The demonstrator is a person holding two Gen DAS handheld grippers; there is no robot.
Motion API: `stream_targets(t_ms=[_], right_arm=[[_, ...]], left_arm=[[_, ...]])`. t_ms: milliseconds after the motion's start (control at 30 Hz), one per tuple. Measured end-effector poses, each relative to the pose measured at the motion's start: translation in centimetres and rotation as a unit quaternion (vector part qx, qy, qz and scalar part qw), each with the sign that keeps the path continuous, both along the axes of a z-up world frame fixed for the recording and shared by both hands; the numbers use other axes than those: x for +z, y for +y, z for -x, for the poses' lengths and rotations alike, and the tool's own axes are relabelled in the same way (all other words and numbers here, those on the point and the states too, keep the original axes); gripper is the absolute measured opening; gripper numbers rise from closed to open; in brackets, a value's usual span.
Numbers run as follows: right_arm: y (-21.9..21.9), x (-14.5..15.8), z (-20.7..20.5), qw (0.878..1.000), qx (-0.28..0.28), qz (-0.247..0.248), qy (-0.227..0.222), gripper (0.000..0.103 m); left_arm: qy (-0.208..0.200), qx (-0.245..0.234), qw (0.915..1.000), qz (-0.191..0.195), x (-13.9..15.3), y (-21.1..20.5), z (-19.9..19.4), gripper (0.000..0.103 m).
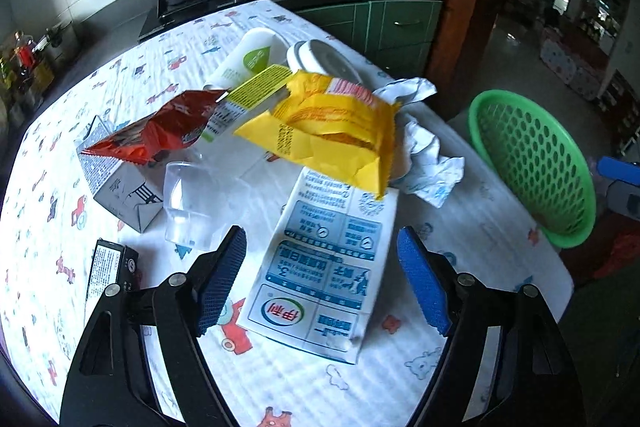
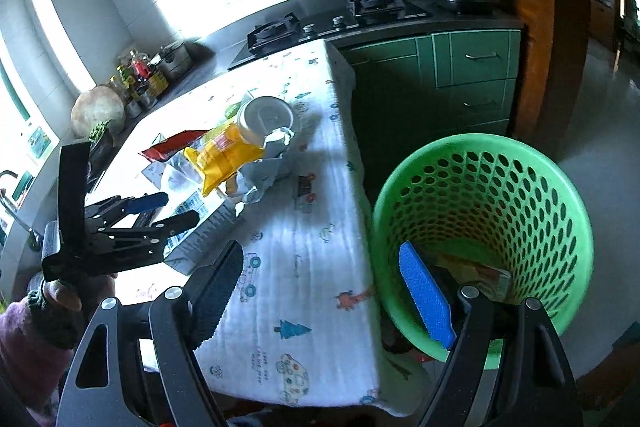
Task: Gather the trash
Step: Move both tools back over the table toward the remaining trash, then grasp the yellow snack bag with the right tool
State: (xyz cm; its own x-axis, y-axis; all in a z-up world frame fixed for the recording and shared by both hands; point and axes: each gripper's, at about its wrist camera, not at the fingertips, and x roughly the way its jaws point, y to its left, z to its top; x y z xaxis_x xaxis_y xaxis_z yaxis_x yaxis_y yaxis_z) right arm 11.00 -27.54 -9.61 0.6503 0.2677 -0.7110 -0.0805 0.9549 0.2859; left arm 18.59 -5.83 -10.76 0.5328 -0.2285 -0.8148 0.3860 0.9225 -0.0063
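The left hand-held gripper (image 1: 322,281) hangs over the surface (image 1: 280,387), which is covered by a white cloth printed with small cartoon cars and animals. Its 2 jaws stand apart with nothing between the pads; below the gap lies a flattened blue-and-white milk carton (image 1: 324,267), flat on the cloth. Beyond the carton sits a heap of trash: a yellow snack wrapper (image 1: 332,131) propped on top, a red wrapper (image 1: 160,135) to its left, a crumpled white paper (image 1: 428,155) to its right, a white tube with a green label (image 1: 248,61) and a round white lid-like container (image 1: 324,61) behind. A clear plastic cup (image 1: 188,203) lies on its side near the left pad, beside a grey-and-white carton (image 1: 120,187), and a small dark box (image 1: 110,267) rests close to the left finger.

The right hand-held gripper (image 2: 324,293) also has its jaws apart and empty. Its left pad hangs over the edge of the surface, while the blue right pad shows against the green perforated basket (image 2: 500,187), which stands just beside the surface's edge, lower than the top. Some flat packaging (image 2: 476,273) already lies in the basket's bottom. In the right wrist view the left gripper is seen at the left, held by a hand (image 2: 60,297) in a purple sleeve.
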Motion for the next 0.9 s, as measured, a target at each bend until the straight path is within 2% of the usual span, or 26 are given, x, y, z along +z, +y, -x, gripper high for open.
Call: stream_targets(t_ms=[300,367,500,900], right_arm=[[2.1,0.0,-1.2,1.000,0.025,0.009,0.004,0.078],[2.6,0.0,-1.4,0.999,0.031,0.013,0.005,0.078],[3.4,0.1,-1.9,0.999,0.042,0.023,0.005,0.078],[6.7,0.9,-5.1,0.994,0.098,0.050,-0.003,0.078]], left_arm=[[0.013,-0.009,0.9999,-0.001,-1.2,-0.1,-0.6,0.080],[0.013,-0.013,0.9998,-0.001,-1.4,-0.4,-0.5,0.073],[0.006,-0.017,0.9998,-0.002,-1.4,-0.4,0.0,0.072],[0.000,-0.003,1.0000,0.009,-0.6,2.8,2.5,0.071]])
